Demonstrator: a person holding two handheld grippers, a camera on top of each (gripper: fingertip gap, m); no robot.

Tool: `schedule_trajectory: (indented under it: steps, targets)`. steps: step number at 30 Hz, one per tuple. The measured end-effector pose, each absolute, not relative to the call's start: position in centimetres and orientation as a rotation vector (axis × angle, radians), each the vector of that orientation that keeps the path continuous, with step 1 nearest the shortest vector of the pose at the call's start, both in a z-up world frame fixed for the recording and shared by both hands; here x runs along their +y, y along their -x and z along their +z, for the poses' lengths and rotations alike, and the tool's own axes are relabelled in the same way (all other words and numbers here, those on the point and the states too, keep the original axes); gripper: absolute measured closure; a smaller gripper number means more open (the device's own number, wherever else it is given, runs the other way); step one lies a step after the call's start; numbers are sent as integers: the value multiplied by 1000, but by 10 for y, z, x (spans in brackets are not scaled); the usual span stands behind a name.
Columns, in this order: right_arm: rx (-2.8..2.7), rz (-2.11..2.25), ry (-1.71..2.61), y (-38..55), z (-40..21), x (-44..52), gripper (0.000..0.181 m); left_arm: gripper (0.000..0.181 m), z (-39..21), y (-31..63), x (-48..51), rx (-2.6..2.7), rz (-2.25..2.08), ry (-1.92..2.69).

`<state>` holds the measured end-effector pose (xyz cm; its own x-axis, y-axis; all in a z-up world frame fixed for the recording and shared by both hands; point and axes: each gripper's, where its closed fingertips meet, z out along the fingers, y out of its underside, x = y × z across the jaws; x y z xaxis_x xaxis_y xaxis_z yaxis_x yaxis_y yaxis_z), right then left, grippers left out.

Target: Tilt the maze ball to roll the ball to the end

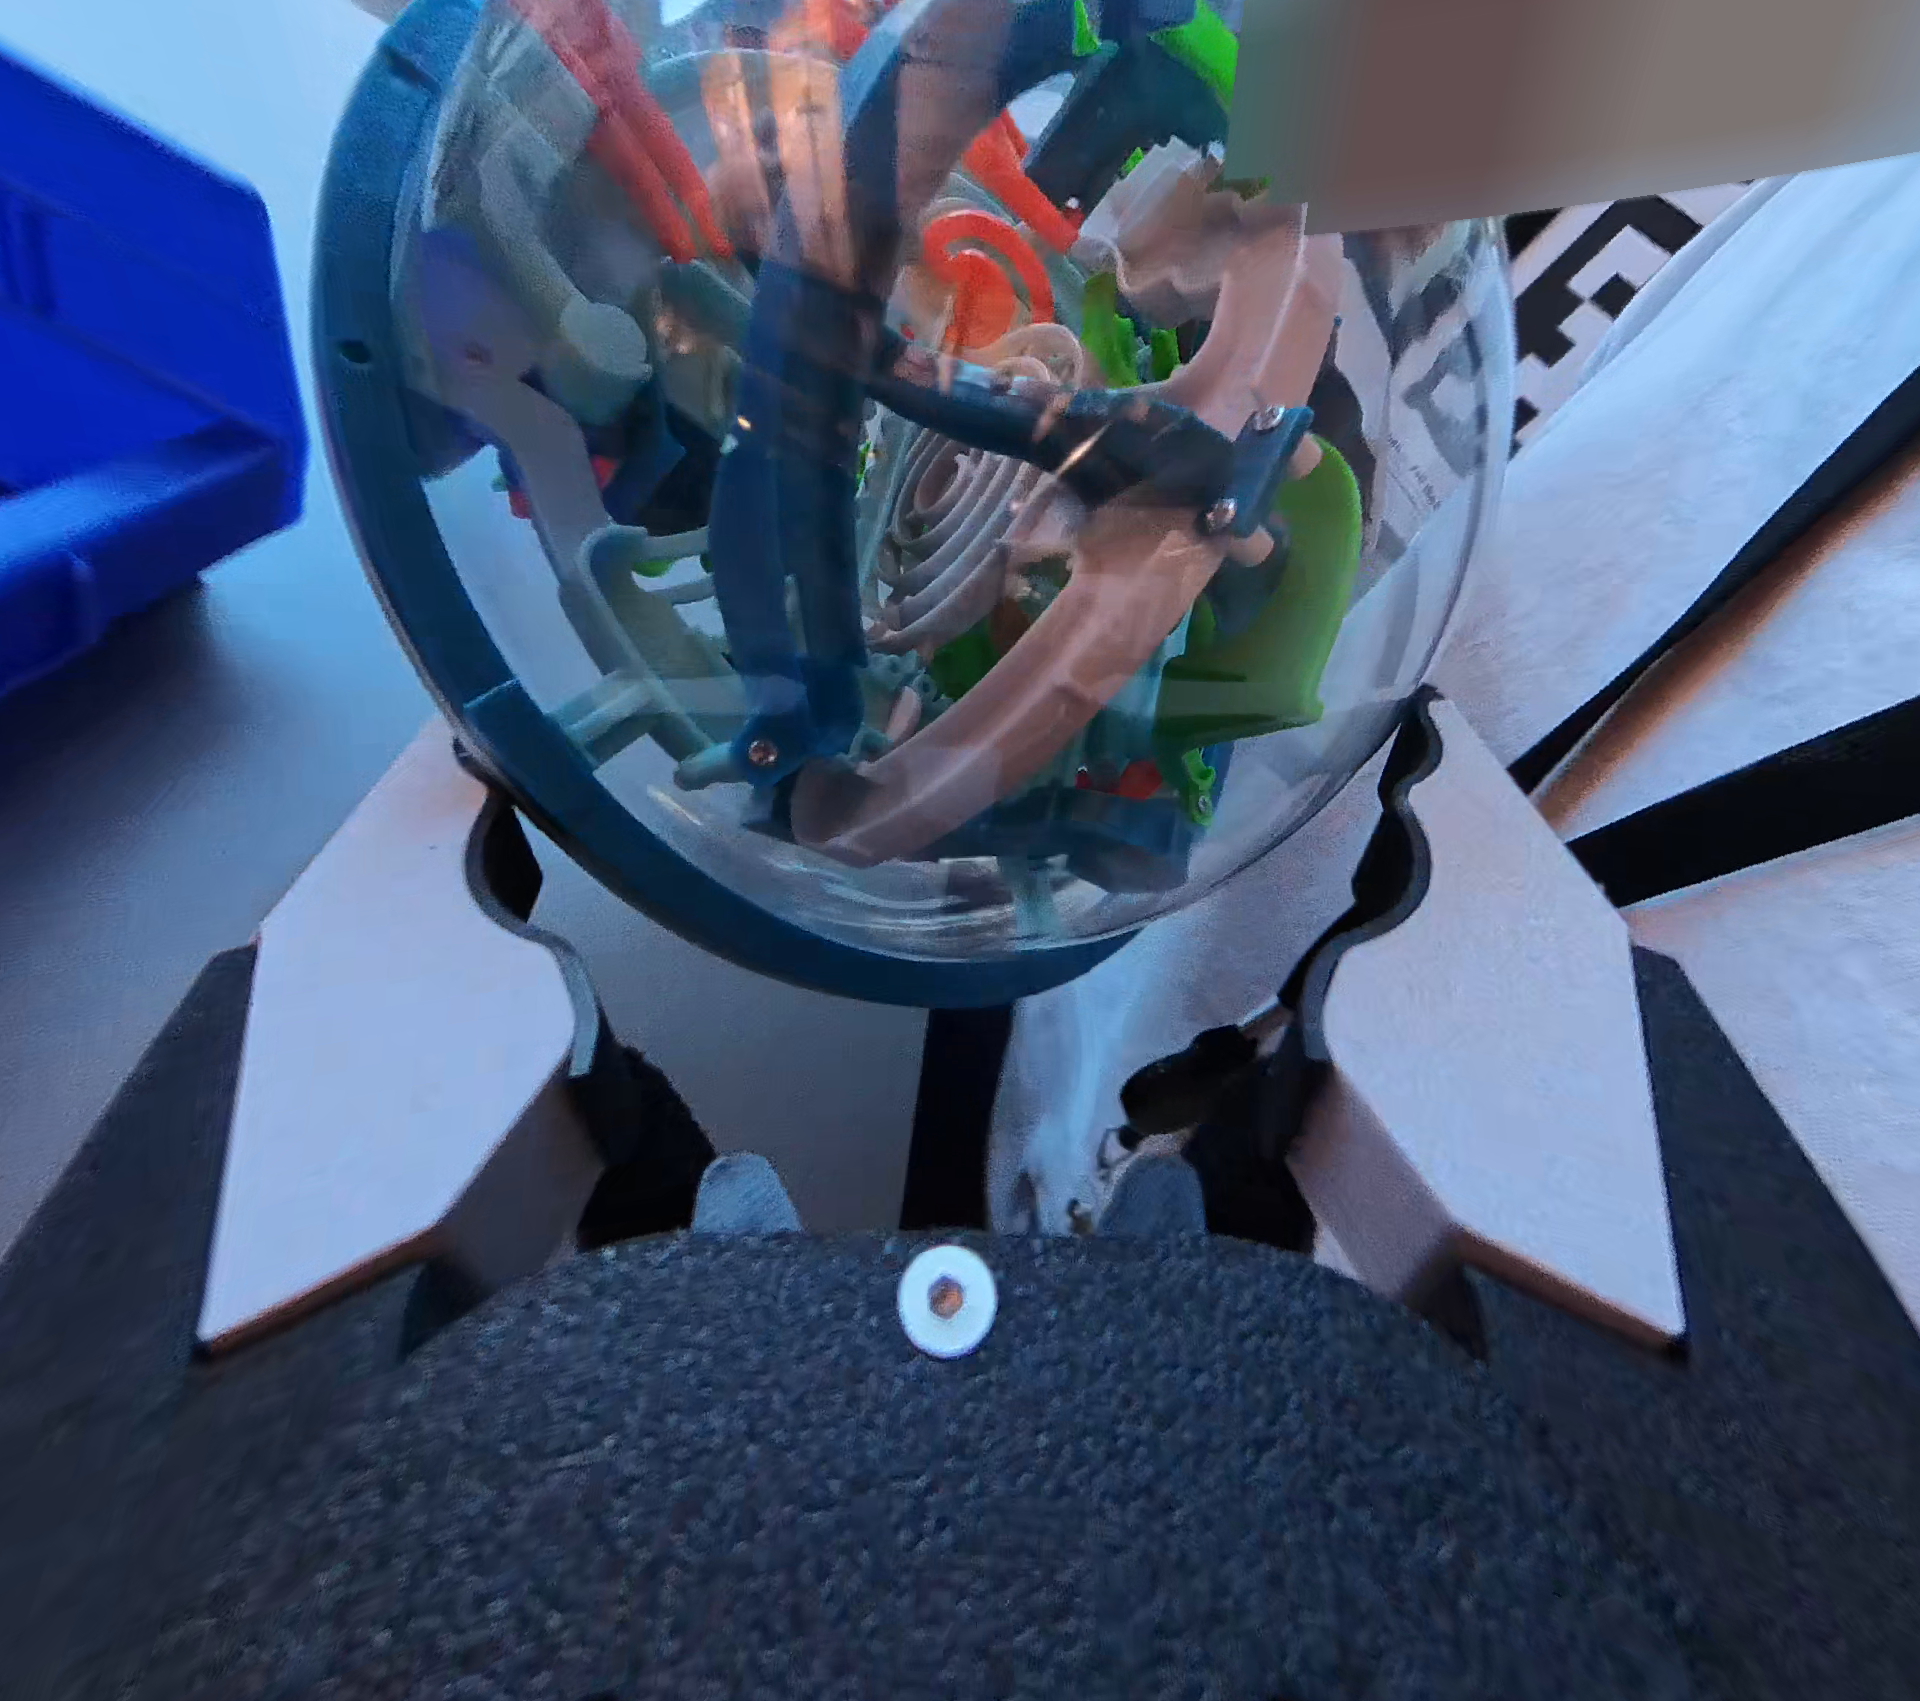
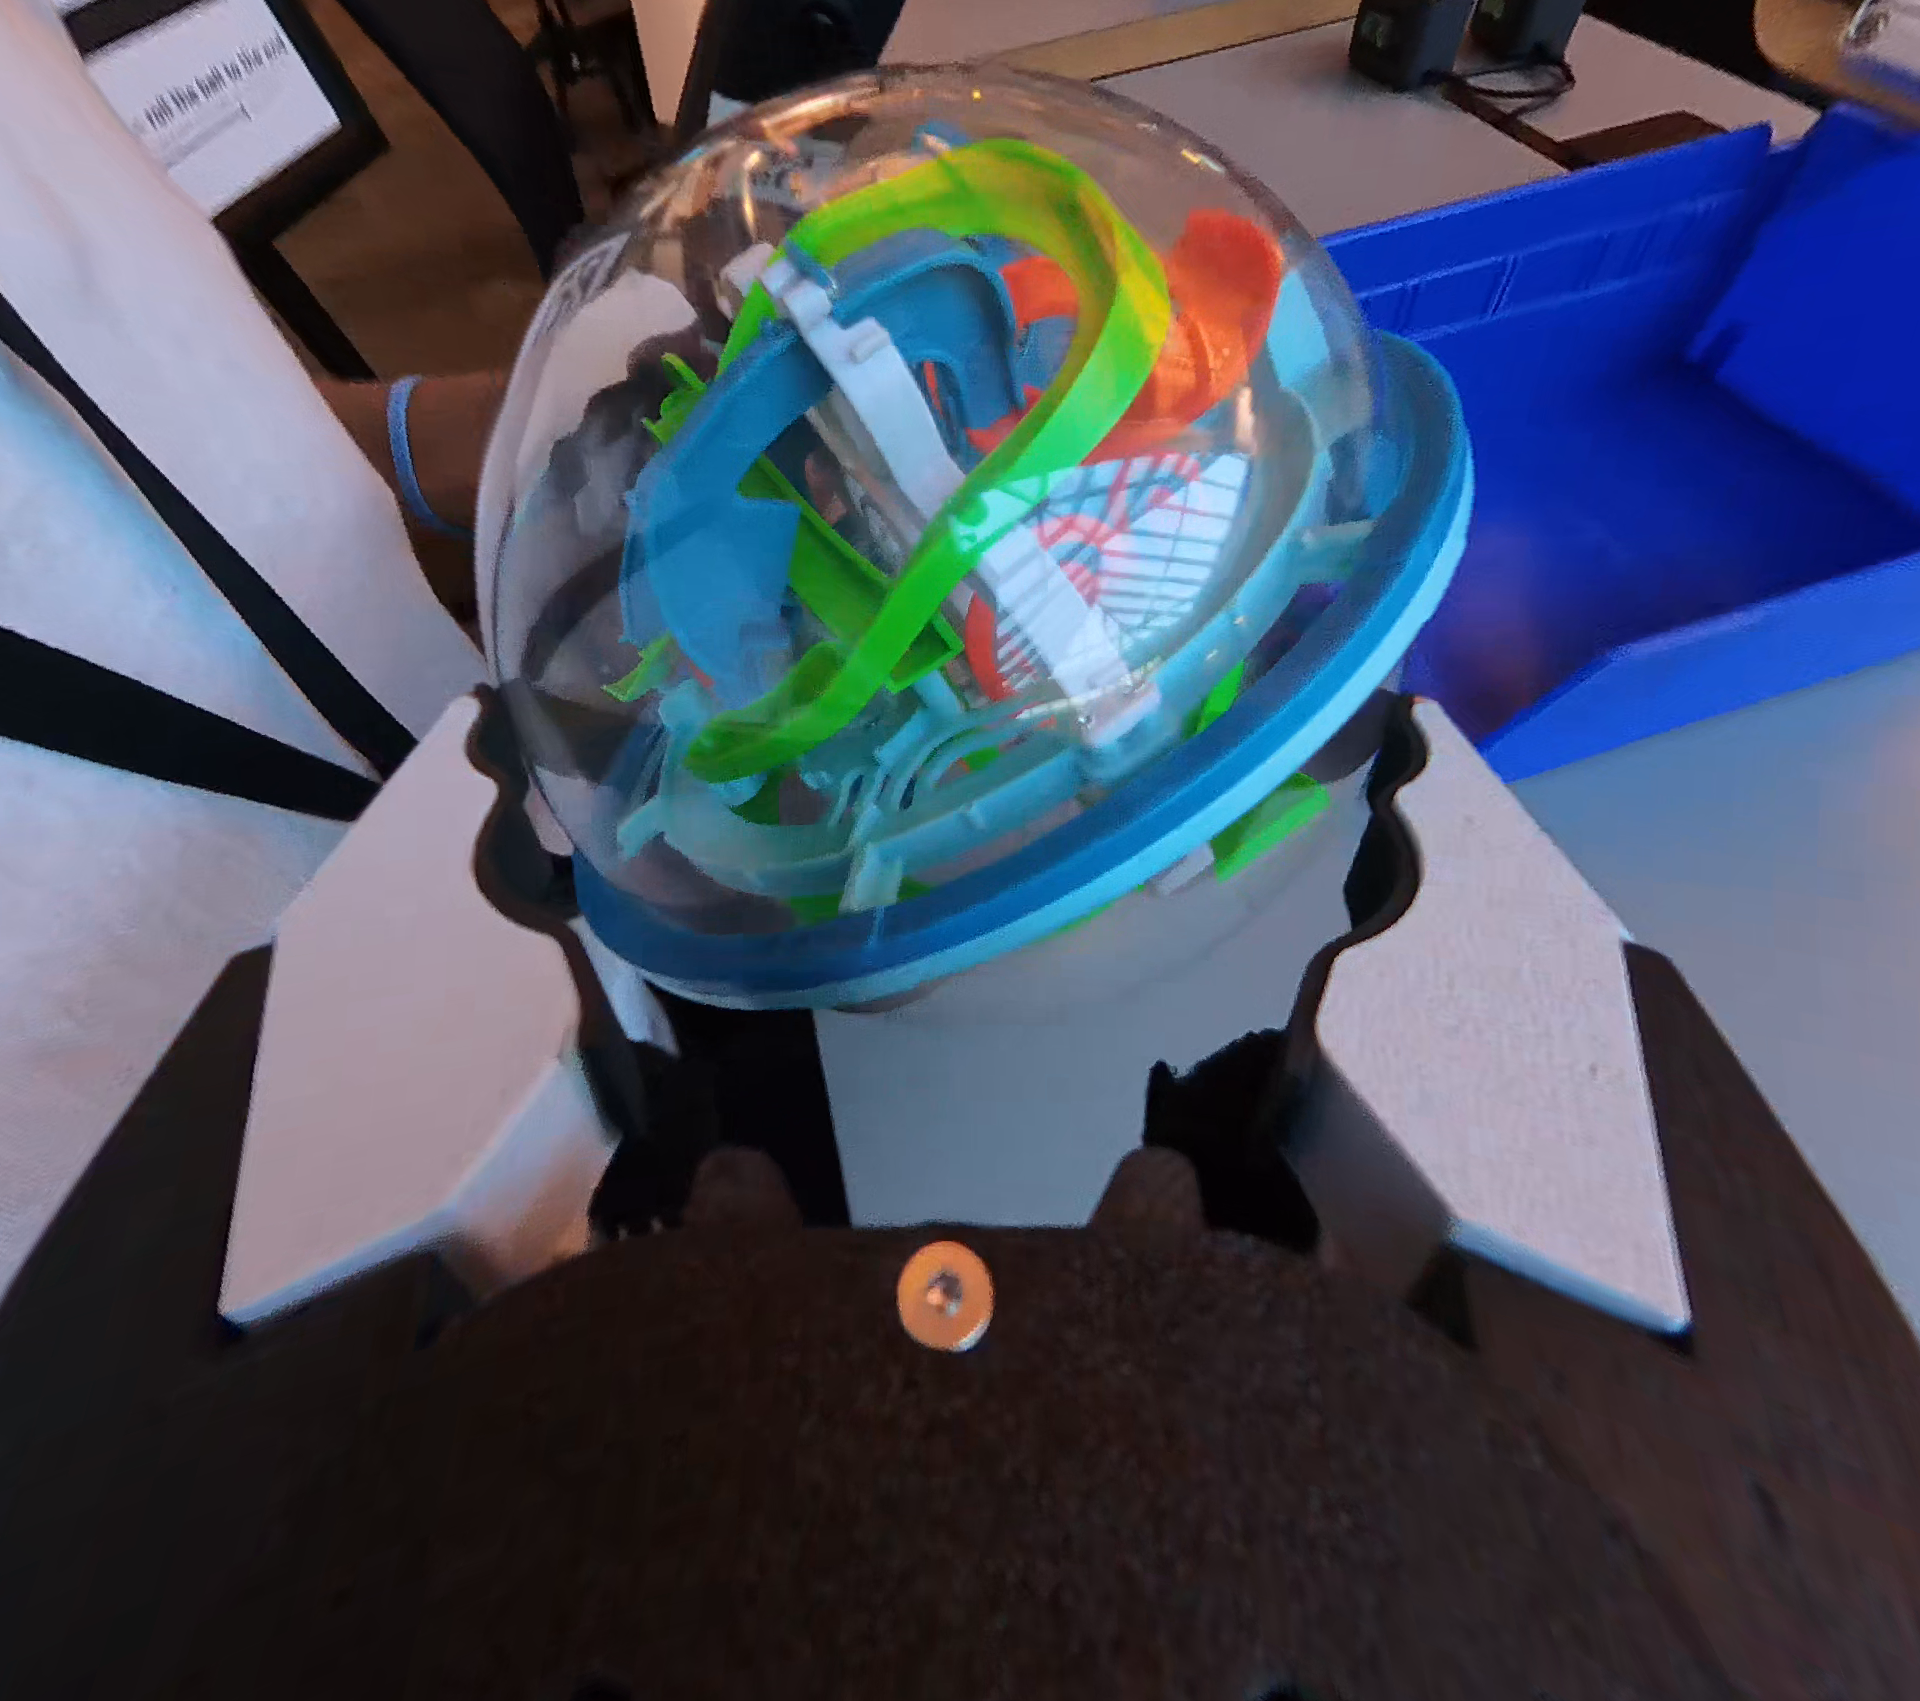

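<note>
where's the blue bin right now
The blue bin sits on the grey table, just beyond the maze ball: at the right edge of the right wrist view and at the left edge of the left wrist view.

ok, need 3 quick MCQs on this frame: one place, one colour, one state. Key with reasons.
1. In the right wrist view, where is the blue bin relative to the maze ball?
A. right
B. left
C. underneath

2. What colour is the ball's equator ring?
A. red
B. blue
C. yellow

3. How do the right tongs stand?
A. shut empty
B. wide apart, beside the ball
C. away from the ball

Key: 1 A, the bin fills the right edge. 2 B, a blue band circles the clear shell. 3 B, a finger sits at each side of the ball.
</note>
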<state>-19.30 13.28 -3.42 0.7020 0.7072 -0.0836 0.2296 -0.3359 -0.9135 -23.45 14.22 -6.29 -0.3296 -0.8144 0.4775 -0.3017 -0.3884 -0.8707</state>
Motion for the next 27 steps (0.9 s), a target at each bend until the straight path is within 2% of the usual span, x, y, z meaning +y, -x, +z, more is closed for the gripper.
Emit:
schedule_trajectory:
  steps: [13,27]
  targets:
    - [-853,455,1775,205,-22,136,27,23,-52,245,148,1463,-1612,1359]
    - [-737,474,1597,191,-53,154,28,23,-57,237,174,1800,-1149,1441]
